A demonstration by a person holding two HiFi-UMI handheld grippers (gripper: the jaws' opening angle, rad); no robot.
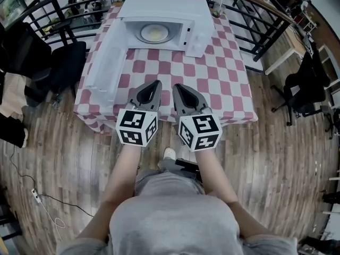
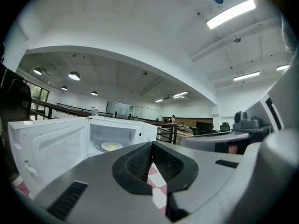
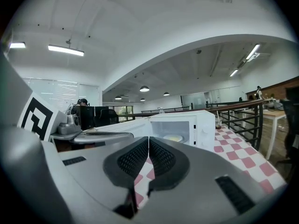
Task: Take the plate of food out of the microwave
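Head view coverage is centred on a single white microwave (image 1: 159,20), set on the checked tablecloth (image 1: 218,84). Its door (image 1: 106,62) is swung fully out at the microwave's left, which is judged to be why the cavity is reachable from the front. One plate of food (image 1: 154,33) is seen lying flat inside the cavity, on its floor, not yet taken out.

Two grippers are counted. The left gripper (image 1: 158,83) and the right gripper (image 1: 175,86) are held side by side, well in front of the microwave and pointed toward its opening. This is read as a ready pose ahead of the reach. In each gripper view the dark jaw pads are pressed together with nothing between them, only the cloth showing beyond. The plate is seen deep in the cavity from both.

One marker cube is carried on each gripper, two in all. For the plate to be grasped, at least one pair of jaws would have to be parted first.
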